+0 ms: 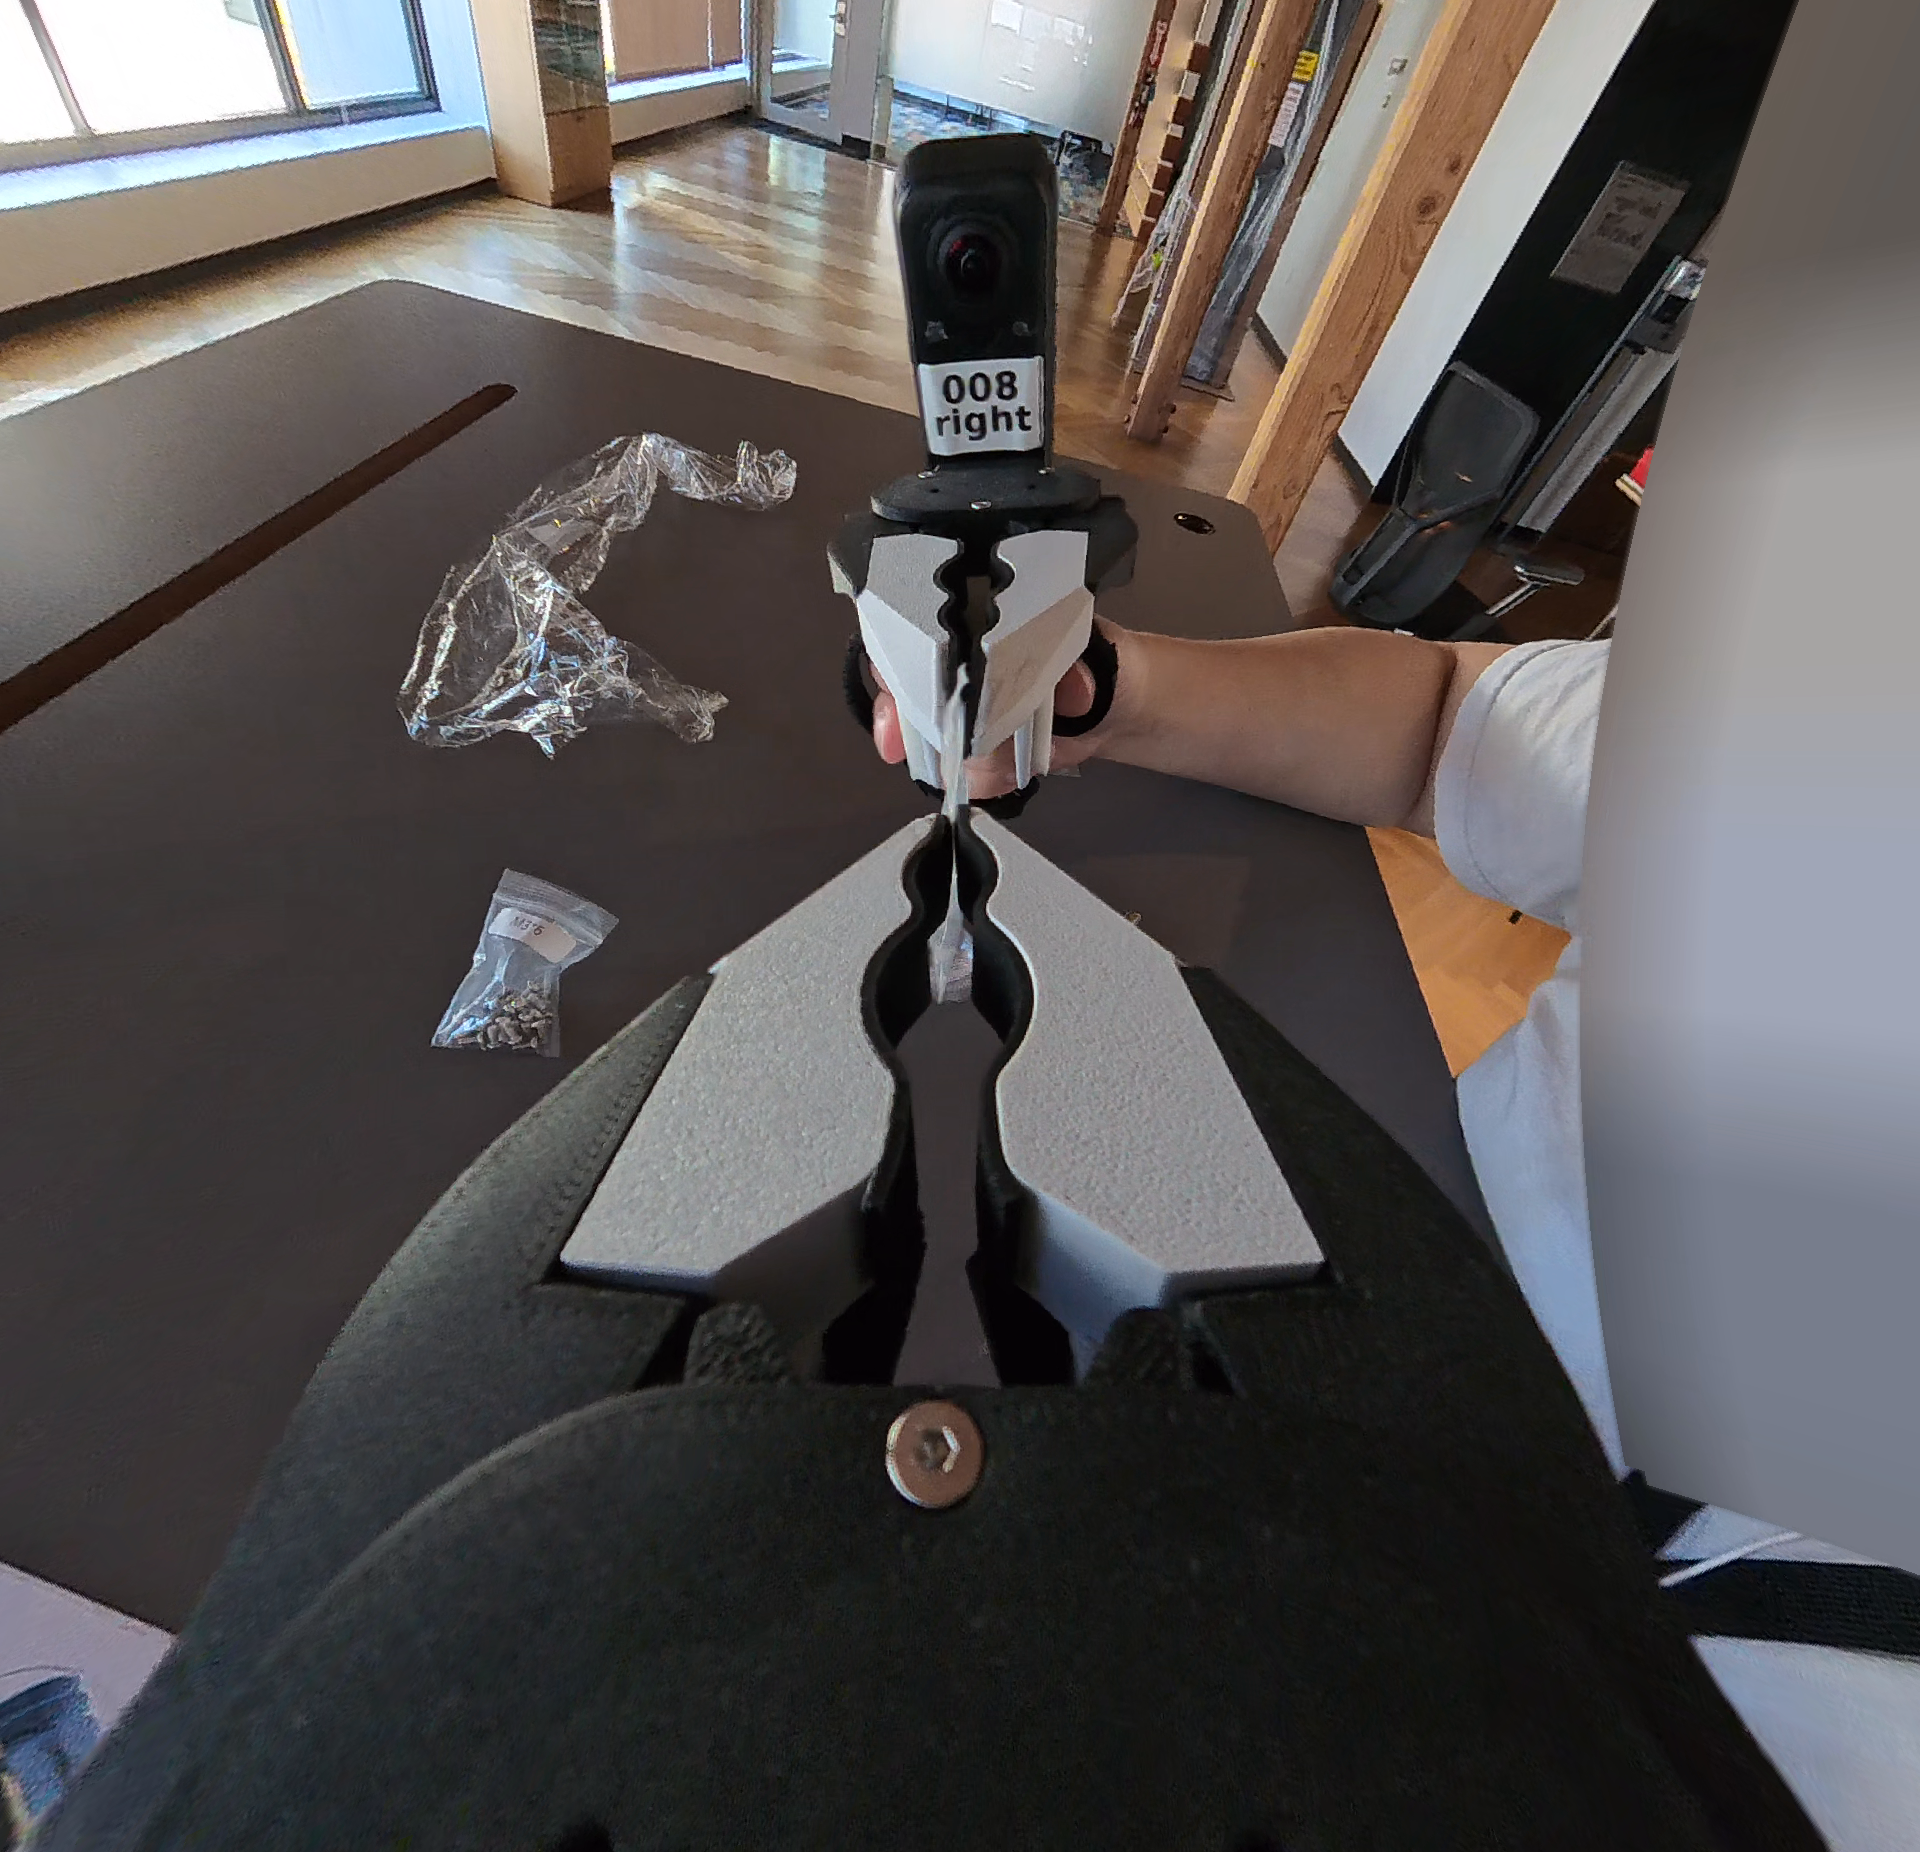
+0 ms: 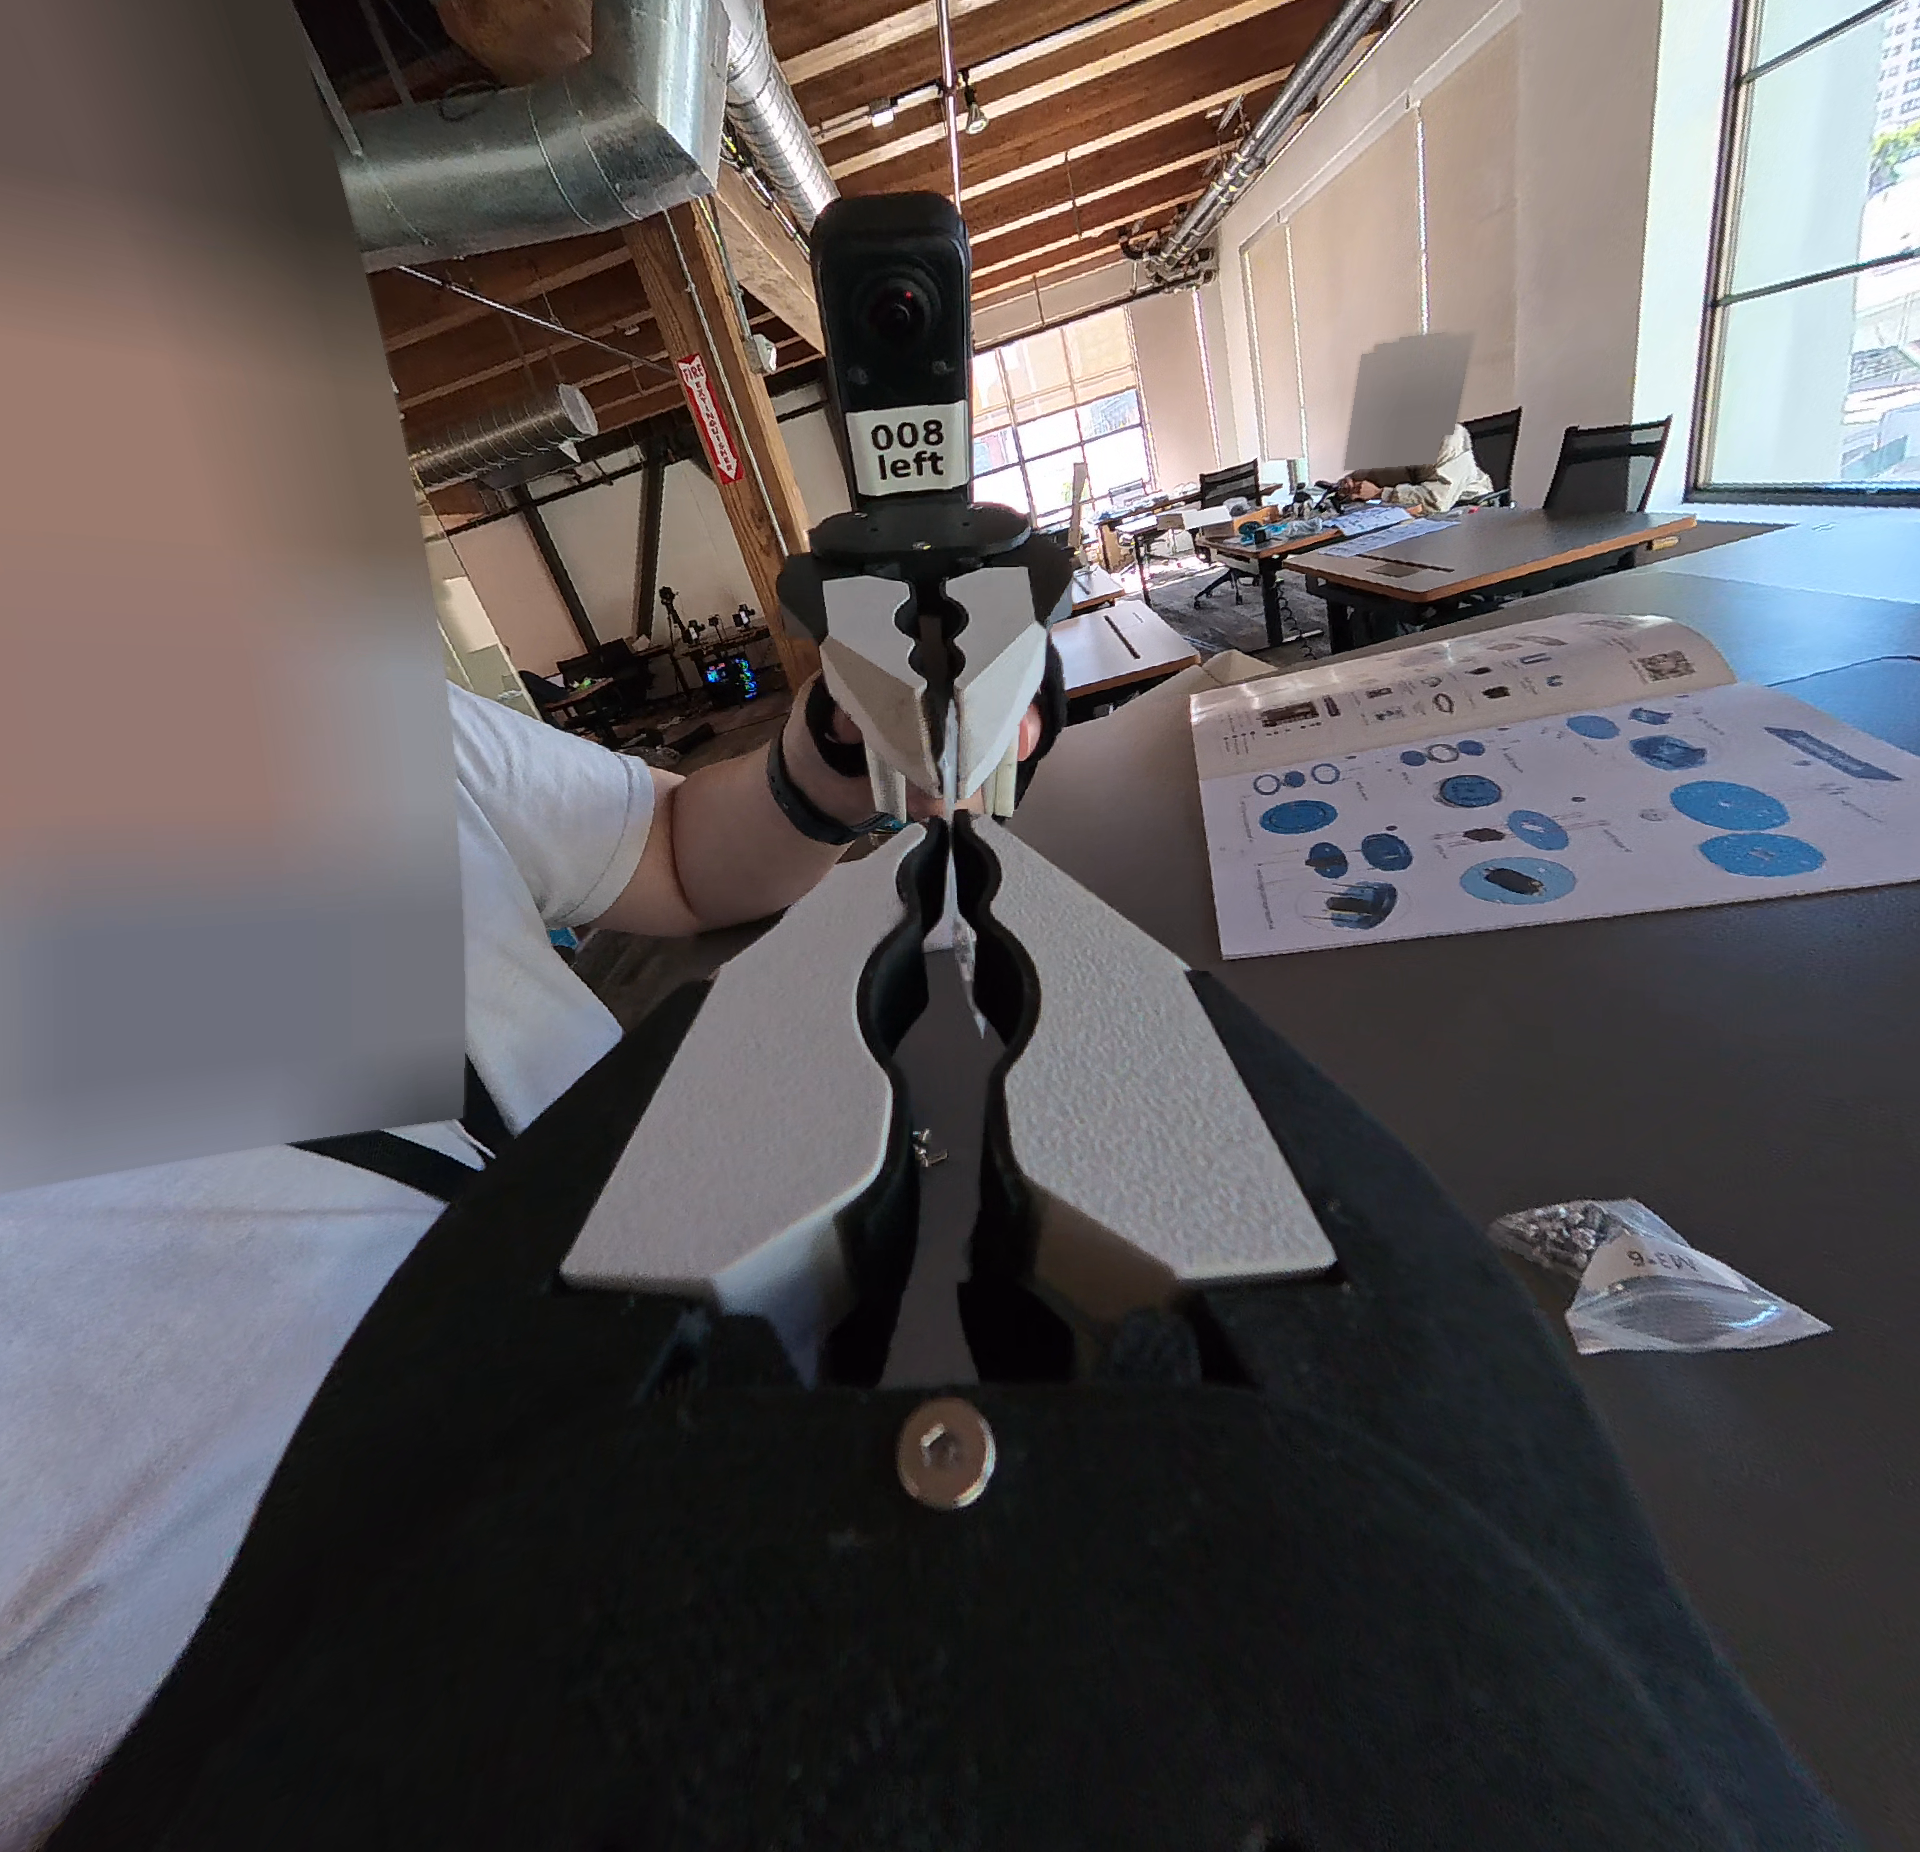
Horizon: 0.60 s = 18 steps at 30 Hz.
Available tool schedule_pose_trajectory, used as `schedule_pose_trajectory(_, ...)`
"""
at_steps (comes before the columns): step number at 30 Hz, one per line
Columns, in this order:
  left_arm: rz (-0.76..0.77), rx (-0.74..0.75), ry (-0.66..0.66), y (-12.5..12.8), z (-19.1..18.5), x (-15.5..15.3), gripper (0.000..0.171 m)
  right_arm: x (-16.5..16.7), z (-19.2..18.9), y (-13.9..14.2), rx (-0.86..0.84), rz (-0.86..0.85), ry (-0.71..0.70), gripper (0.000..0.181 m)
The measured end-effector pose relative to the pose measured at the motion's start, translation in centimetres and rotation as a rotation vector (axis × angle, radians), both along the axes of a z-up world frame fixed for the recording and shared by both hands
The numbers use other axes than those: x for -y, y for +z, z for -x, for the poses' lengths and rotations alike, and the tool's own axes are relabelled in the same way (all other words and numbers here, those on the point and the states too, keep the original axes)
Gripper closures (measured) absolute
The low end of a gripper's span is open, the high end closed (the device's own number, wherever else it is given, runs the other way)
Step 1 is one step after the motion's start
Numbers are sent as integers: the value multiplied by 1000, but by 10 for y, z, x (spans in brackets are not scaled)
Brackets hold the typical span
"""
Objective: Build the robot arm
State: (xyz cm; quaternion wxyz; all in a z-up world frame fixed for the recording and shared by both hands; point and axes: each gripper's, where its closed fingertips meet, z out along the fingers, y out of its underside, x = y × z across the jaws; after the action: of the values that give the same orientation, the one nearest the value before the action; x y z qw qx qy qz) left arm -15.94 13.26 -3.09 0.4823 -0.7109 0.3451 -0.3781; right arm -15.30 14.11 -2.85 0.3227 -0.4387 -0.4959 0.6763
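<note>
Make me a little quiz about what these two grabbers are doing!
1. True or false: the left gripper and right gripper pinch the same small clear bag.
2. What lies on the dark table near the crumpled plastic wrap? A) a bag of screws B) a spoon
3. Fill in: the open booklet shows ____ parts.

Key: 1 true; 2 A; 3 blue.

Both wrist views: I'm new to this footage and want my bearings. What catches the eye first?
The left grey-fingered gripper and the right grey-fingered gripper meet tip to tip above the dark table, both shut on one small clear plastic bag. On the table lie crumpled clear plastic wrap, a small zip bag of metal screws and an open blue-illustrated instruction booklet.
</note>
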Motion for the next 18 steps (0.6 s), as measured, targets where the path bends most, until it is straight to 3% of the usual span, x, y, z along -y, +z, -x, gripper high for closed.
schedule_pose_trajectory(18,-74,-95,19,-3,0,1,171,6,-1,2,-1,-52,-3,181)
